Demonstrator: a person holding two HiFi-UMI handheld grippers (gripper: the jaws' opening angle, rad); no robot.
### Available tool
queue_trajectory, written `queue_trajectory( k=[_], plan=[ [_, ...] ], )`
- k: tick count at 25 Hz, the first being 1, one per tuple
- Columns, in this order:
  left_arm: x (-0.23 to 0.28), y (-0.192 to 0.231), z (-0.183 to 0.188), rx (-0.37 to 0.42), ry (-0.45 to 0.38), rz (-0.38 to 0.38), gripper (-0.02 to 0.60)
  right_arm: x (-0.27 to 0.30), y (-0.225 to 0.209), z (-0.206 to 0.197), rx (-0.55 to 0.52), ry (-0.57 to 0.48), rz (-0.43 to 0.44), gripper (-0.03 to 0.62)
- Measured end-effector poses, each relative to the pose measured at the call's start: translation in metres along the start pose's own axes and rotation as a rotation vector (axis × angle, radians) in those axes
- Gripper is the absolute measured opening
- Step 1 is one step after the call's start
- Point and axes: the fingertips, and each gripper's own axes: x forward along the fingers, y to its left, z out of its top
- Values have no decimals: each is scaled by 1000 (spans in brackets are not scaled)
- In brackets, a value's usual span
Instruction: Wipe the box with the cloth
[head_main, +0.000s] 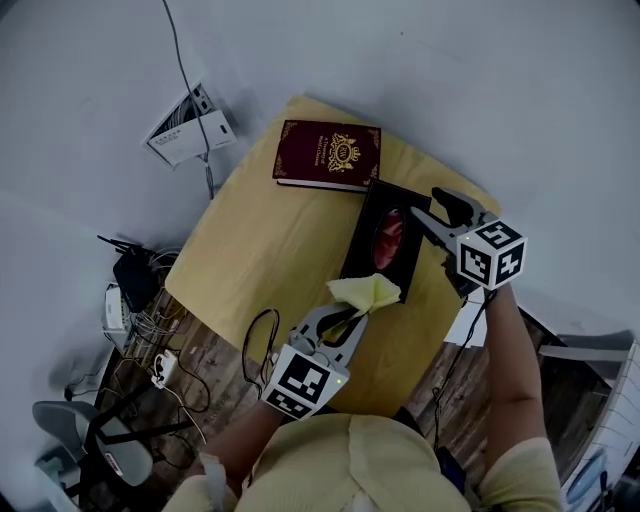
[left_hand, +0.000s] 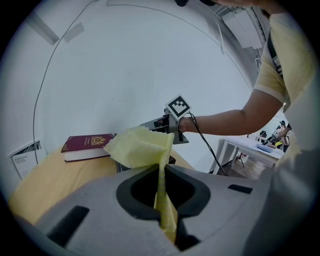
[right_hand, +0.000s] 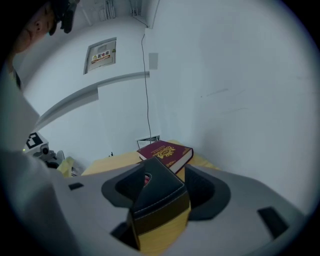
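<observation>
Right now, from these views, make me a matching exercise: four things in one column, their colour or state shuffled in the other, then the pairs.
1. cloth
2. box
3. book
4. right gripper

A. dark red, lying flat at the far end of the table
B. jaws apart, a corner of the box between them
C. yellow, pinched in the left gripper
D. black, with red showing in its opening

Pairs: 1-C, 2-D, 3-A, 4-B
</observation>
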Motion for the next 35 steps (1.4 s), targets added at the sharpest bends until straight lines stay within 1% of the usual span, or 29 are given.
queue_trajectory(
  k=[4, 8, 12, 17, 23, 27, 29, 35],
  plan=[
    [-3, -5, -7, -17, 5, -7, 32, 17, -12, -4, -9, 61, 52, 245],
    [-1, -10, -18, -27, 28, -16, 32, 27, -7, -10, -25, 116, 128, 247],
    [3, -9, -36, -51, 70, -3, 32, 30, -5, -11, -66, 143, 152, 249],
    [9, -5, -40, -55, 96, -7, 32, 35, -3, -11, -142, 183, 184, 256],
    [15, 0, -43, -60, 115, -6, 32, 38, -3, -13, -138, 235, 268, 256],
    [19, 6, -43, -67, 119, 13, 32, 36, 3, -13, -148, 239, 279, 251],
    [21, 10, -42, -69, 122, 19, 32, 35, 5, -13, -150, 227, 274, 235],
    [26, 18, -45, -59, 144, 29, 32, 35, 7, -17, -148, 226, 262, 233]
  ],
)
